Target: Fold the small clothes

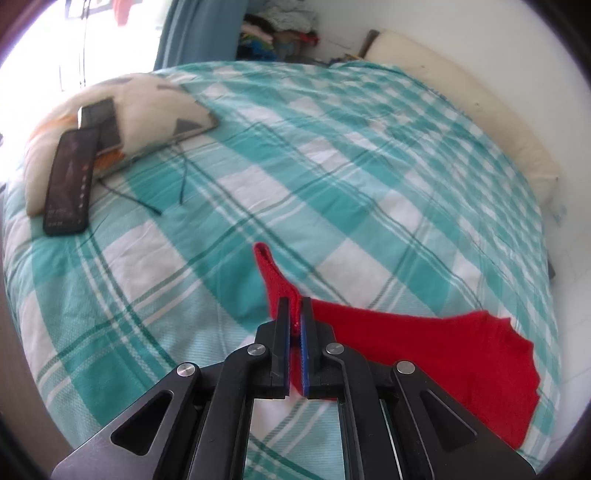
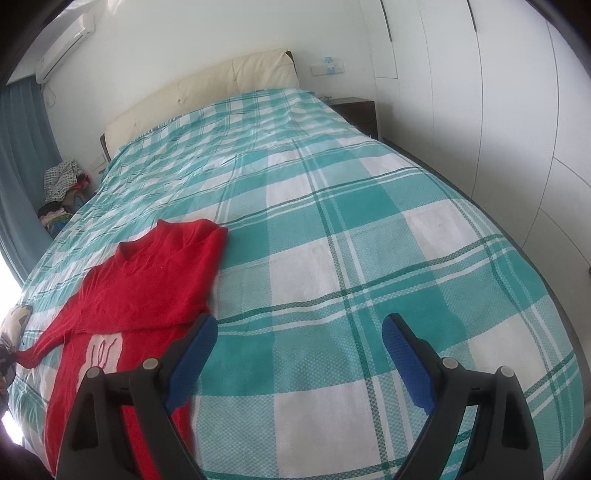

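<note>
Left gripper (image 1: 295, 306) pinching tight on the cuff of the red sweater (image 2: 147, 280), apparently the sleeve end, body trailing off to its right across the checked bedspread (image 2: 332, 221). Right gripper (image 2: 299, 332) gaping wide, gripping nothing, sweater lying just to its left.

Bedroom, bright daylight from window (image 1: 44, 44) behind blue curtain (image 1: 195, 33). Cream padded headboard (image 2: 207, 92), white walls, white wardrobe doors (image 2: 498, 110), dark nightstand (image 2: 358, 110), air conditioner (image 2: 66, 40).
</note>
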### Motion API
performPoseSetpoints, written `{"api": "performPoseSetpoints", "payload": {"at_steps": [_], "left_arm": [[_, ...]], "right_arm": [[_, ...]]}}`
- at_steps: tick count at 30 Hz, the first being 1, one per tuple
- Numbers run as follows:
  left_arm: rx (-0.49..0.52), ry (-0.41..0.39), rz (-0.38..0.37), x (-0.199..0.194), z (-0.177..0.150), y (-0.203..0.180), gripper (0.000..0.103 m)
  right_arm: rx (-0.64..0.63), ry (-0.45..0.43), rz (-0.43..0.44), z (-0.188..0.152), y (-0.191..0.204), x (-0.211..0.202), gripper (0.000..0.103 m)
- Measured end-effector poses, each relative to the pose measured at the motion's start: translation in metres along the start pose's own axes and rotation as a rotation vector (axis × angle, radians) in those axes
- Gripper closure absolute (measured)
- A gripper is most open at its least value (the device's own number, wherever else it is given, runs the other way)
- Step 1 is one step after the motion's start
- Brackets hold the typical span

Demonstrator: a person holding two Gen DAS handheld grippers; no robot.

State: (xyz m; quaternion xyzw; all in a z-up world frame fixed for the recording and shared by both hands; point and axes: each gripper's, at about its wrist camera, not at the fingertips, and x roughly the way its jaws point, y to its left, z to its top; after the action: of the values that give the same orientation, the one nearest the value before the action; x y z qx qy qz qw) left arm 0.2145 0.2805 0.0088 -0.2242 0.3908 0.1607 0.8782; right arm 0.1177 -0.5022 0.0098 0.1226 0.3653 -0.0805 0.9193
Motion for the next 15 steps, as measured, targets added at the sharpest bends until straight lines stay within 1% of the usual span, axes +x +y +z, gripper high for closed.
{"api": "performPoseSetpoints", "payload": {"at_steps": [2,4,7,11,15], "left_arm": [[0.130,-0.034,-0.069,-0.022,0.009,-0.058,0.101],[0.263,-0.061,-0.131,-0.042,0.011,-0.120,0.101],[0.426,-0.082,-0.212,-0.061,-0.001,-0.205,0.101],[0.560,-0.045,-0.321,-0.066,-0.036,-0.293,0.101],[0.694,-0.021,-0.374,-0.059,-0.087,-0.359,0.101]], "right_arm": [[0.007,0.013,0.010,0.000,0.000,0.003,0.013],[0.004,0.018,0.021,-0.001,0.002,0.003,0.013],[-0.020,0.007,0.025,-0.002,0.006,-0.001,0.013],[-0.031,0.005,0.029,-0.002,0.005,-0.002,0.013],[-0.017,0.008,0.039,-0.002,0.001,-0.003,0.013]]}}
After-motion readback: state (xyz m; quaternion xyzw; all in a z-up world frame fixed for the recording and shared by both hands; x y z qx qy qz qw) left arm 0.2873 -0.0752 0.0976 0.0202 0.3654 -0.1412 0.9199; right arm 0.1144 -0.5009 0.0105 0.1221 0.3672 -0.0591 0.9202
